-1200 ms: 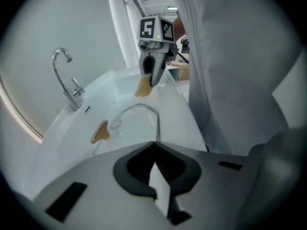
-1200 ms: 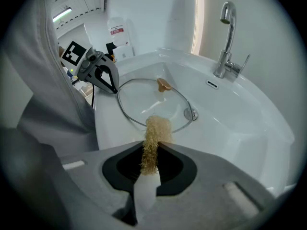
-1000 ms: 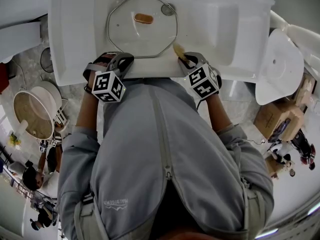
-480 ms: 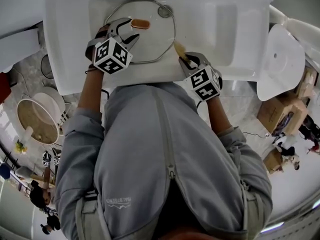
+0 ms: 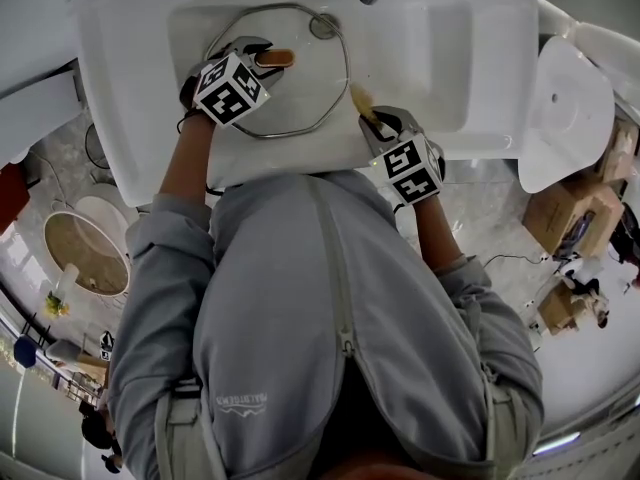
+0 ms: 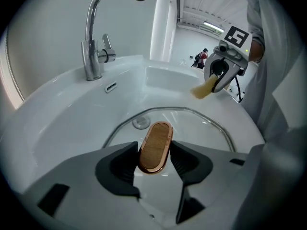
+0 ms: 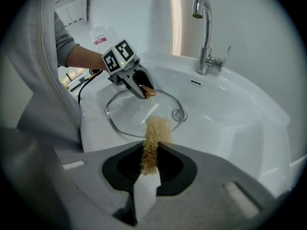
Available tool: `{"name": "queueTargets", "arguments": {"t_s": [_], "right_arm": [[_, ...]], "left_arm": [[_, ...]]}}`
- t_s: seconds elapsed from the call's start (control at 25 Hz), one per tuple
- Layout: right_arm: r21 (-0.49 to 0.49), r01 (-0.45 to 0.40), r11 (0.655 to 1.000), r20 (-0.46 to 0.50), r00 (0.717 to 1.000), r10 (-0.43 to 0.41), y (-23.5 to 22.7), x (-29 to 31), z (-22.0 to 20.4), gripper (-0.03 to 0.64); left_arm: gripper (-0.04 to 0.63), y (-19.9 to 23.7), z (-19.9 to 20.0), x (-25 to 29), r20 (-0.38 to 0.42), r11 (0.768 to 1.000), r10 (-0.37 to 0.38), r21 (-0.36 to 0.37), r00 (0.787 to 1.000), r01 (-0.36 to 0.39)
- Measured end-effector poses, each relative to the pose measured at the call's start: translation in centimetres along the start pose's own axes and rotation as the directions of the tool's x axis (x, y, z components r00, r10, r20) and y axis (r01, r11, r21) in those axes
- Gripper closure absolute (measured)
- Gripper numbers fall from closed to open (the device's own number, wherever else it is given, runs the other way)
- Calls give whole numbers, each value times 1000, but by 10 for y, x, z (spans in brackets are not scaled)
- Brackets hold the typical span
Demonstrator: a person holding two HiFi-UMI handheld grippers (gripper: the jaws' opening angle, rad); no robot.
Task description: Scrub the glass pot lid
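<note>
A glass pot lid [image 5: 300, 98] with a metal rim lies flat in the white sink [image 5: 440, 58]. Its copper-coloured oval handle [image 6: 155, 146] sits between the jaws of my left gripper [image 6: 154, 152]. Those jaws have just been closing, and both pads touch the handle's sides. My right gripper [image 7: 151, 150] hangs over the sink's front right rim, shut on a tan fibrous scrubber [image 7: 156, 131]. The scrubber's tip points at the lid's [image 7: 129, 116] near edge without touching it. From the right gripper view, the left gripper [image 7: 139, 87] stands over the handle [image 7: 148, 92].
A chrome faucet [image 6: 93, 47] rises at the back of the basin, and the drain [image 6: 140, 123] lies under the lid's far edge. Off to the right are a white fixture [image 5: 565, 108] and cardboard boxes [image 5: 555, 208]. A round bowl [image 5: 85, 253] stands on the floor at left.
My left gripper has moved from the sink's front rim forward into the basin and now straddles the lid's handle. The right gripper with the scrubber has stayed in place.
</note>
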State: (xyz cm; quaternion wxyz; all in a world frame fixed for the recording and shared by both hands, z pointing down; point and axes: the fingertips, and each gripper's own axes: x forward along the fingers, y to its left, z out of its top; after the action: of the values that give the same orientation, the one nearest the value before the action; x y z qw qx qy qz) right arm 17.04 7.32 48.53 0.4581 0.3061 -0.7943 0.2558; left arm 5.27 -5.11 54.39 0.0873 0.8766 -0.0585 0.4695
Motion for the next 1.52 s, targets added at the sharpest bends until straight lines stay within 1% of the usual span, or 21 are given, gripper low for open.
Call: {"name": "queueTargets", "arguments": {"t_s": [0.16,0.28,0.36,0.44,0.48,0.6,0.68,0.72,0.76,0.8,0.88,0.96,1.04,1.08,1.16,1.2,1.28,1.36,1.44,1.48,1.52], "right_arm": [[-13,-8,1000,1,1000,8,3,3,7,570],[-26,-14,1000,0,1000,14,2,5,10,569],[-37,-19,999,-4,1000,19,4,6,13,569],[-52,-26,998,-6,1000,26,6,9,17,569],[-61,-29,998,-3,1000,29,8,10,20,570],[-82,-35,996,7,999,36,13,14,28,570],[-93,-36,995,15,999,37,15,14,33,570],[-97,-36,995,19,999,38,17,14,35,569],[-101,-36,994,23,999,39,18,14,36,569],[-104,-38,994,26,999,41,20,14,37,569],[-113,-41,993,31,999,45,22,14,39,569],[-129,-43,991,39,998,49,24,14,45,569],[-155,-48,987,55,997,57,27,15,57,569],[-174,-52,983,65,996,64,28,16,66,569],[-230,-61,971,87,993,83,31,20,91,569],[-265,-65,962,97,991,93,33,22,105,571],[-334,-73,940,111,987,116,37,28,134,570],[-395,-90,914,116,982,147,43,36,161,569],[-458,-117,881,100,978,182,49,46,184,570],[-494,-130,860,81,977,195,53,53,193,569],[-532,-141,835,56,978,201,57,61,202,569]], "left_arm": [[391,0,-2,-2,-14,998,30,-46,999,-31],[396,1,-1,-4,-21,989,81,-123,997,-83],[396,2,-1,-4,-31,974,126,-185,991,-130],[396,4,-2,-4,-56,951,177,-249,983,-185],[396,4,-3,-4,-71,935,202,-283,977,-214],[396,6,-5,-6,-108,875,267,-388,958,-288],[399,7,-5,-8,-113,838,294,-448,949,-312],[403,6,-5,-9,-109,826,297,-470,949,-312],[403,5,-5,-9,-102,822,292,-482,951,-304],[405,4,-6,-9,-95,827,280,-481,955,-290],[403,1,-10,-9,-82,850,255,-456,963,-264],[373,-1,-17,-18,-71,860,261,-435,963,-265],[367,-4,-28,-38,-66,859,291,-422,955,-291],[367,-6,-35,-50,-71,854,309,-419,948,-310],[368,-14,-57,-73,-111,838,332,-421,937,-347],[368,-19,-68,-83,-134,831,328,-429,935,-354],[381,-32,-84,-100,-156,822,300,-459,941,-338],[523,-42,-91,-112,-152,809,285,-492,946,-322],[532,-51,-94,-117,-154,801,266,-514,952,-307],[532,-56,-96,-116,-160,803,251,-516,955,-298],[531,-59,-98,-113,-168,811,234,-509,957,-288]]}}
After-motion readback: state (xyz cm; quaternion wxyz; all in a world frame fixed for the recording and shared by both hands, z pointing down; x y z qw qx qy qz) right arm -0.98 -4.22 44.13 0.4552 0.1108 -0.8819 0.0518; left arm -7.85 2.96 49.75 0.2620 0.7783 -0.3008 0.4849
